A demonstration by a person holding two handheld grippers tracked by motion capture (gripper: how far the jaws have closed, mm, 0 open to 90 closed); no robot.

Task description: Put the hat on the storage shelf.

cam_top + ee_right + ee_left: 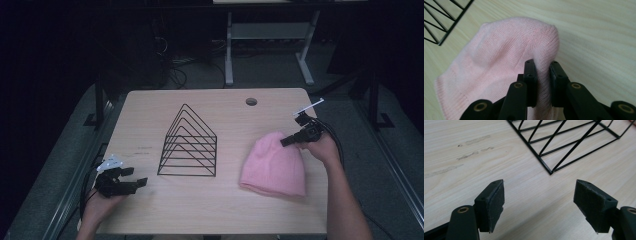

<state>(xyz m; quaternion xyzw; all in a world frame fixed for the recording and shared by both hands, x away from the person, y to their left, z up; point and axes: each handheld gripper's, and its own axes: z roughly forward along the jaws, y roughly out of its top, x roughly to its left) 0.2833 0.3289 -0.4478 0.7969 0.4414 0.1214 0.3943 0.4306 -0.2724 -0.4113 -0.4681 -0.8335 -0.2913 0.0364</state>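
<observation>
My right tool point(543, 65) is clenched on a fold of the pink knit hat point(499, 55); in the right gripper view the knit is pinched up between the two black jaws, which stand close together with only the cloth between them. From the high view, that tool point(286, 141) meets the hat point(274, 165) at its far right edge, near the rounded crown, and my hand point(320, 146) sits just behind it with the cable trailing off to the right. The hat lies flat on the right half of the desk point(225, 210), its ribbed band toward the near edge.

My left tool point(539, 197) is released: its jaws stand wide apart with bare wood grain between them, holding nothing. In the high view it point(137, 177) hovers low at the near left corner of the desk, pointing right.

Ahead of the left tool is a black wire rack point(564, 142), its near corner a little beyond the open jaws and not touching them. In the high view the rack point(189, 145) stands at the middle of the desk, a row of triangular wire frames on a flat base, well apart from the hat to its right. A round cable hole point(251, 102) sits near the far edge.
</observation>
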